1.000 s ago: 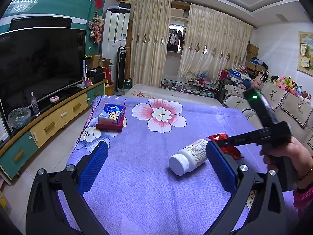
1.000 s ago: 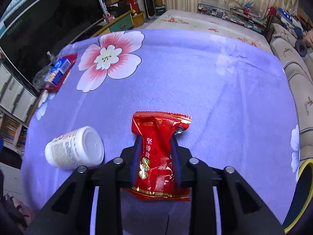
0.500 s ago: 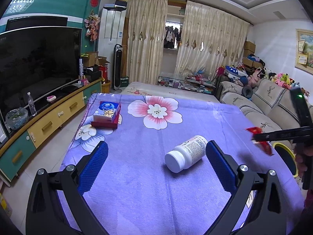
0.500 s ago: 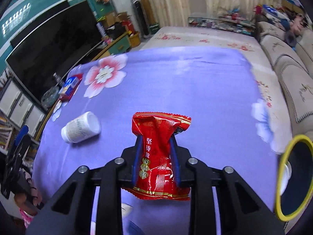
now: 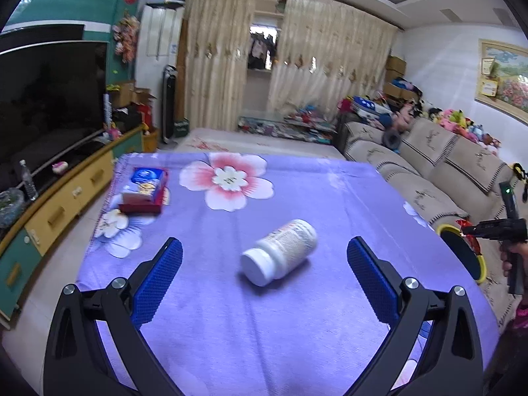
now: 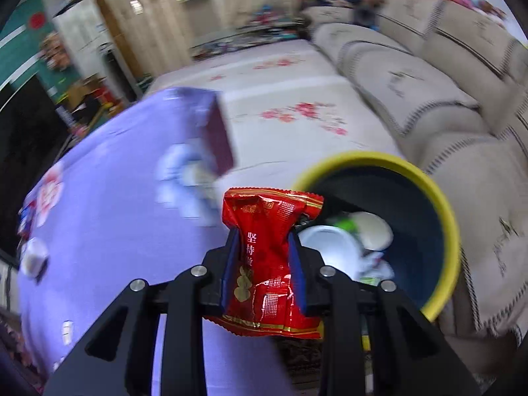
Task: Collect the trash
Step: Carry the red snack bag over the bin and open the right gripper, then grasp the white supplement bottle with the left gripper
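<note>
Yellow-rimmed bin [image 6: 442, 204] holds white trash; right claw [image 6: 264, 247] grips red packet [image 6: 270, 264]

A table [image 5: 264, 313] draped in a purple flowered cloth [image 5: 330, 191] carries a white bottle [image 5: 280, 252] on its side near the centre, and a red-and-blue box [image 5: 145, 191] toward ten o'clock.

A bottle [image 5: 280, 252] lies on the table [image 5: 330, 198]; the bin [image 6: 442, 217] stands between table and sofa [image 6: 429, 105].
</note>
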The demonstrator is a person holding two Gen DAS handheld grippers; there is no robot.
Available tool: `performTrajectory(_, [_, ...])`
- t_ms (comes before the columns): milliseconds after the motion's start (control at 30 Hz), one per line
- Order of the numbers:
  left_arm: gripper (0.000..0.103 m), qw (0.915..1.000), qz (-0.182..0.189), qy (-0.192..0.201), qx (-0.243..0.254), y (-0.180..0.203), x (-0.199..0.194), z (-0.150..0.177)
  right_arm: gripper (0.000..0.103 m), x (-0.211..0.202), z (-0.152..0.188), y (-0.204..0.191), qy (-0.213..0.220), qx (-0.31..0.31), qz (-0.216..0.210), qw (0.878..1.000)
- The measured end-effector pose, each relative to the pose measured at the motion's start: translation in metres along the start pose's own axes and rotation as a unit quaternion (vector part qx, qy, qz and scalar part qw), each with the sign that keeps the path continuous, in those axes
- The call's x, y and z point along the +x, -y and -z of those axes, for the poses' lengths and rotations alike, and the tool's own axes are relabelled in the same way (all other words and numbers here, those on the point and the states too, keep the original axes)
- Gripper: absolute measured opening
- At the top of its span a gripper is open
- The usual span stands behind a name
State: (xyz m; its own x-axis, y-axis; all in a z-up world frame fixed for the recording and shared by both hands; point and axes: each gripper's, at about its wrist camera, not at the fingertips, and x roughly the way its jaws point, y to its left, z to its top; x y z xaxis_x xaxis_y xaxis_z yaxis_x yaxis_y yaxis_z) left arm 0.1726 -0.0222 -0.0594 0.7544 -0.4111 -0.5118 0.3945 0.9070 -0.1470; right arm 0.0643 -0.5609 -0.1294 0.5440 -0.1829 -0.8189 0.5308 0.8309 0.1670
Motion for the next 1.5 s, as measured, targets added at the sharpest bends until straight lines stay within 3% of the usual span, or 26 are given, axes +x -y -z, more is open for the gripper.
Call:
performTrajectory(333, [0.098, 0.9989, 0.025, -0.028, 0.028, 0.012, 0.016, -0.016, 0.044, 0.032, 0.009, 0.069, -0.023, 0.055, 0.038, 0.998])
performTrajectory(700, [0.098, 0.9963, 0.038, -0.063, 0.044, 0.01, 0.046, -0.019, 0.061, 0.035, 0.01, 0.067, -0.025, 0.059, 0.034, 0.997])
performTrajectory(767, [0.098, 0.9958, 0.041, -0.069, 0.045, 0.007, 0.05, -0.019, 0.073, 0.035, 0.009, 0.067, -0.022, 0.061, 0.037, 0.997])
performTrajectory(933, [0.098, 0.9936, 0.043, -0.085, 0.061, 0.004, 0.061, -0.019, 0.076, 0.031, 0.008, 0.067, -0.018, 0.065, 0.033, 0.997])
performTrajectory(1400, [0.098, 0.967, 0.062, -0.164, 0.185, 0.021, 0.135, -0.018, 0.076, 0.027, 0.006, 0.057, -0.02, 0.05, 0.033, 0.998])
performTrajectory(1467, [0.096, 0.9629, 0.072, -0.176, 0.191, 0.023, 0.144, -0.017, 0.076, 0.027, 0.006, 0.057, -0.02, 0.049, 0.035, 0.998])
performTrajectory(1500, [0.09, 0.9603, 0.08, -0.186, 0.192, 0.023, 0.148, -0.016, 0.076, 0.027, 0.007, 0.057, -0.021, 0.049, 0.035, 0.998])
